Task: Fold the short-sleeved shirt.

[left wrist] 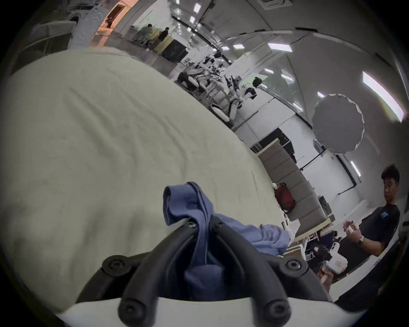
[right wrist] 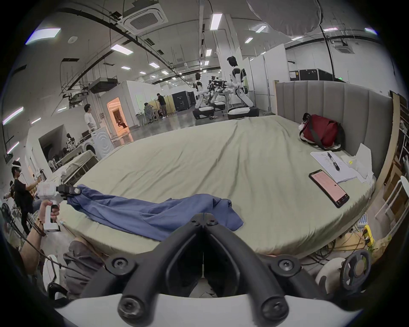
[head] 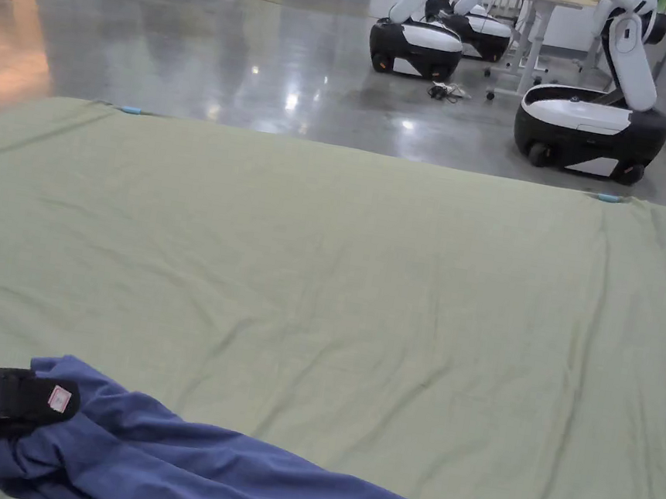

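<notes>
With my left gripper (left wrist: 203, 223) clamped on a bunched end of the crumpled blue cotton short-sleeved shirt (right wrist: 155, 212) at the near edge of the sage-green bed sheet (head: 337, 263) and my right gripper (right wrist: 203, 221) closed empty, I should grab the opposite end and spread it flat before folding.

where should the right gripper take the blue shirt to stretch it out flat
Probably the free corner of the blue shirt, the end away from the left gripper, which pinches the other end. Come in low from the near edge of the bed with the right gripper: that corner lies flat close by, while the middle is bunched.
</notes>
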Demonstrator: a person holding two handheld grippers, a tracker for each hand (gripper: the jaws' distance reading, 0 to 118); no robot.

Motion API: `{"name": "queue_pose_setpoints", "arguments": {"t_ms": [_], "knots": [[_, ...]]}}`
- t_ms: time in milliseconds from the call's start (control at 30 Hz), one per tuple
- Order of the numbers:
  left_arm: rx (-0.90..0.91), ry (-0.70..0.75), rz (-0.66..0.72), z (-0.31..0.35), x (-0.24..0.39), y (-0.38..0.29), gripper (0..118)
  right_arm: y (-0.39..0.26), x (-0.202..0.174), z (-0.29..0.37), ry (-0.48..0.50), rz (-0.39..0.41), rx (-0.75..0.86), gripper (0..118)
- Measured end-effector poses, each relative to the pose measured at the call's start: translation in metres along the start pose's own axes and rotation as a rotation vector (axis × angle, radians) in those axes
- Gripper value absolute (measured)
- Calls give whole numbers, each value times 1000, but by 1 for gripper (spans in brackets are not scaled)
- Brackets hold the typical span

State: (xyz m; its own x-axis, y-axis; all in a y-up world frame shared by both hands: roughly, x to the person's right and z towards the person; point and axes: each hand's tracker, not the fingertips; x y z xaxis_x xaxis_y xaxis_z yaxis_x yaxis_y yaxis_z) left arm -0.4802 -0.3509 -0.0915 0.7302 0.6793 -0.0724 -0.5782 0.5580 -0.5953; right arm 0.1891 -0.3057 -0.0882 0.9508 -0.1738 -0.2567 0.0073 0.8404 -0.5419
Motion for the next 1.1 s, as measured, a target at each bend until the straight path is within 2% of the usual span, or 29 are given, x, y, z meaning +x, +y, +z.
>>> {"name": "queue_pose_setpoints", "arguments": {"t_ms": [167,200,267,533,600,633,667,700,767,800,900,1000,1033,1067,1100], "knots": [[-37,44,-152,-20,80,-20,5,1,-6,-4,15,6,-7,3],[-39,127,-163,-28,90,-24,5,1,-7,-5,18,7,-9,3],[-71,165,-215,-50,110,-37,5,-1,-6,-4,20,8,-10,3],[-188,325,-333,-159,128,-99,5,-7,2,3,18,2,-4,3],[-193,330,-314,-172,122,-107,7,-8,5,6,15,-2,-1,3],[-187,326,-303,-172,118,-108,12,-8,6,7,11,-4,-1,3],[-172,309,-283,-170,116,-108,29,-9,11,9,7,-5,-2,3],[-167,280,-269,-168,114,-106,54,-10,12,10,4,-7,-4,3],[-189,127,-206,-163,114,-103,104,-11,14,9,-3,-10,-7,3],[-222,93,-199,-163,117,-102,107,-12,13,9,-4,-10,-8,3],[-204,156,-286,-141,137,-95,107,-14,11,8,-3,-10,-9,3],[-97,53,-360,-97,148,-90,106,-14,11,7,6,-12,-13,3],[-64,11,-353,-82,147,-90,101,-14,11,7,7,-9,-16,3],[-26,-25,-346,-66,144,-90,87,-13,9,7,7,-6,-18,3],[-6,-48,-318,-54,139,-91,67,-13,8,6,8,-4,-20,3]]}}
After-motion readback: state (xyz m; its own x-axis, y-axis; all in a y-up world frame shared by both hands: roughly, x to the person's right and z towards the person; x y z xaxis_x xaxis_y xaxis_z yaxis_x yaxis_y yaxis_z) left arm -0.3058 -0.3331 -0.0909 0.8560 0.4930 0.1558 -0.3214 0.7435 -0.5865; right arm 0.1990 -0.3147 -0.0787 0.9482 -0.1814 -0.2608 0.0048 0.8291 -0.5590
